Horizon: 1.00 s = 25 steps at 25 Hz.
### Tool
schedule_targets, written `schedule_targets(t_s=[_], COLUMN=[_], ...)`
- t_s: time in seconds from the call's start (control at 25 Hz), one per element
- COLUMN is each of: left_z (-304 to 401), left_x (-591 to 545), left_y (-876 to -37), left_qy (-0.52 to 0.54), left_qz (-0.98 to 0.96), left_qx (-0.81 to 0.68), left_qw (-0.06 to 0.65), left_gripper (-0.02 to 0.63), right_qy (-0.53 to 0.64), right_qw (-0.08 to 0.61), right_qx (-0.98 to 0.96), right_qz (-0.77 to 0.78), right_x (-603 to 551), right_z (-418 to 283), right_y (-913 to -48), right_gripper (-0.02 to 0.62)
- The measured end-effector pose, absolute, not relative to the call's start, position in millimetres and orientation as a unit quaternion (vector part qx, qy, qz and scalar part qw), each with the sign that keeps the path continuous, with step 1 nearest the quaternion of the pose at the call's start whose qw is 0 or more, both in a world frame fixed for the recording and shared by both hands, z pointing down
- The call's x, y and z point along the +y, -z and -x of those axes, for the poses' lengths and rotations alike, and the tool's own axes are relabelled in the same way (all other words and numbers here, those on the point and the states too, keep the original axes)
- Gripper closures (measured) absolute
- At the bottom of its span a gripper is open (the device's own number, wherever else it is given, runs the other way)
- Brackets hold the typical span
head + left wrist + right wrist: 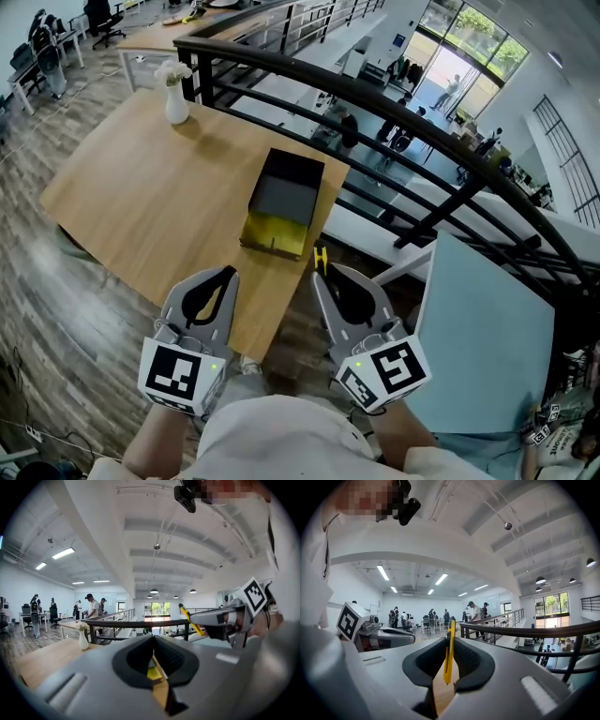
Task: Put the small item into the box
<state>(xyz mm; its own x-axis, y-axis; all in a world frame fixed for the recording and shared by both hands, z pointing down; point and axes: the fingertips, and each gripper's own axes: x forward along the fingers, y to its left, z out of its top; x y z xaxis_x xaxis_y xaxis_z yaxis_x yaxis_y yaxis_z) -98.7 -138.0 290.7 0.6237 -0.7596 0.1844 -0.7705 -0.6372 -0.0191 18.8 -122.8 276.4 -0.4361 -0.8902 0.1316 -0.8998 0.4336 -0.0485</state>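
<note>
Head view: open box (286,197) on the table (141,197), vase (175,98) well beyond it. Both tongs hang on my side of the box. Right gripper (321,274) pinches the yellow cutter (320,259), not in the box.

Left gripper view: left gripper (153,637) pressed together, nothing between the jaws; box just past the tips.

Right gripper view: jaws clamped on the cutter, blade body upright.
</note>
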Motion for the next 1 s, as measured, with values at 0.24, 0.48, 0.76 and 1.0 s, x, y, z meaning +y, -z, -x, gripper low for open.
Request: schedule_targets(t_s=[0.24, 0.48, 0.76, 1.0], left_z=[116.8, 123.1, 117.0, 106.8], left_x=[-172.7, -186.0, -191.8, -191.8], left_y=[-303.6, -305.5, -305.2, -306.2], left_qy=[-0.092, -0.093, -0.093, -0.101], left_qz=[-0.903, -0.906, -0.905, -0.895], left_qx=[-0.418, -0.411, -0.414, -0.431], left_qw=[0.042, 0.049, 0.041, 0.055], left_gripper=[0.604, 0.604, 0.604, 0.604], right_qy=[-0.057, -0.058, -0.058, -0.063], right_qw=[0.047, 0.048, 0.052, 0.053], right_qx=[-0.840, -0.835, -0.835, -0.845], right_qz=[-0.538, -0.545, -0.544, -0.529], right_x=[-156.7, -171.3, -177.2, -179.3], right_z=[-2.8, 3.3, -6.6, -19.4], right_y=[-284.2, -283.7, -282.1, -283.7], right_gripper=[0.545, 0.543, 0.545, 0.545])
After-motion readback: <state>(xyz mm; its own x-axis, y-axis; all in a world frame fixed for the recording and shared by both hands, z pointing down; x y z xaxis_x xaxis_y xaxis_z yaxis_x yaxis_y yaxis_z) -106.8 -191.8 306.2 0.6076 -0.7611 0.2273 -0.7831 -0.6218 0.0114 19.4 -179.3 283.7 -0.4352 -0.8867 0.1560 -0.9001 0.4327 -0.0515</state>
